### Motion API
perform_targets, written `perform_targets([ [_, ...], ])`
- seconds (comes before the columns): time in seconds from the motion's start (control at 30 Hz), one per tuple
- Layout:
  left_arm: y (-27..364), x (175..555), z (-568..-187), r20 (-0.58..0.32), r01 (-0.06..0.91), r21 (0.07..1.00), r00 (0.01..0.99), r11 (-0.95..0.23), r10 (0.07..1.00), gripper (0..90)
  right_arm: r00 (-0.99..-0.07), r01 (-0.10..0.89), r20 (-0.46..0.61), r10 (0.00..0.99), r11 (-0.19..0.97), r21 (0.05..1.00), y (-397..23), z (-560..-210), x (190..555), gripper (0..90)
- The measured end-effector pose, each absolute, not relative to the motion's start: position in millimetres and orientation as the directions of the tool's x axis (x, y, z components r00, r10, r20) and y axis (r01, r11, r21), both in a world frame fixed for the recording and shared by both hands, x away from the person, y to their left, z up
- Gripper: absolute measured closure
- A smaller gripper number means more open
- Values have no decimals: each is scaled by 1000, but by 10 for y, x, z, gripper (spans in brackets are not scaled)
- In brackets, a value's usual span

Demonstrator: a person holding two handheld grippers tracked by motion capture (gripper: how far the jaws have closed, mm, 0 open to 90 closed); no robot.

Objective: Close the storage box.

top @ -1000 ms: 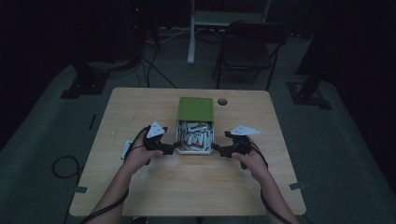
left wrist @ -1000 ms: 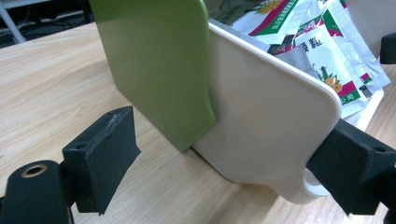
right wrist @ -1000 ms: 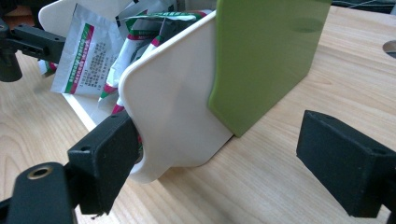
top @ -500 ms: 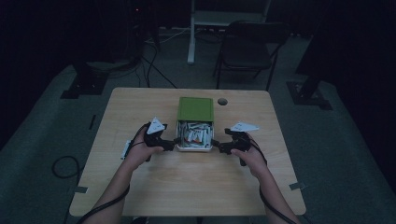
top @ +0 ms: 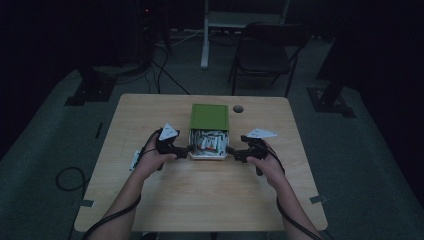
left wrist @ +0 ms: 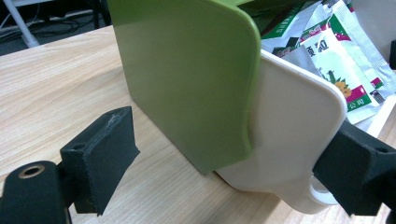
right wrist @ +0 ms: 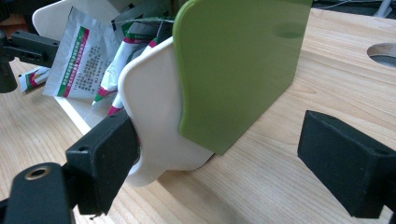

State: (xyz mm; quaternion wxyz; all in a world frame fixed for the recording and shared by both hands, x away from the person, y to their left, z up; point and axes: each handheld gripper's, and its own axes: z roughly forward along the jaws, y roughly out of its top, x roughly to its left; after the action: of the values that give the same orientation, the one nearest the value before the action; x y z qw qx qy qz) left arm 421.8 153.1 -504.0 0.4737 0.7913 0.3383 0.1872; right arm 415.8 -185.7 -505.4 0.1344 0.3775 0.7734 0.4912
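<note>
Nothing shifted since earlier | left gripper [top: 186, 150] at 9 o'clock, right gripper [top: 231, 152] at 3 o'clock of box [top: 210, 116] | jaws wide, straddling corners | sachets [top: 209, 142] inside | table [top: 150, 200] hole [top: 238, 108] at 1 o'clock

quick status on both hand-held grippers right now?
Left hand-held gripper: open, jaws straddling the left end of the box, one jaw against its white wall, no grip.
Right hand-held gripper: open, straddling the box's right end likewise.

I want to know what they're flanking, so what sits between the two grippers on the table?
In the high view, the open box of packets sits between the left gripper and right gripper.
</note>
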Motion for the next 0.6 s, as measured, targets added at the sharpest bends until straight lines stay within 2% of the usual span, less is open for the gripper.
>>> perform_targets([
  [0.6, 1482, 4373, -5087, -25, 368, 876, 680, -312, 732, 121, -654, 458, 158, 740, 220, 862, -1831, -5054, 4269, 110],
])
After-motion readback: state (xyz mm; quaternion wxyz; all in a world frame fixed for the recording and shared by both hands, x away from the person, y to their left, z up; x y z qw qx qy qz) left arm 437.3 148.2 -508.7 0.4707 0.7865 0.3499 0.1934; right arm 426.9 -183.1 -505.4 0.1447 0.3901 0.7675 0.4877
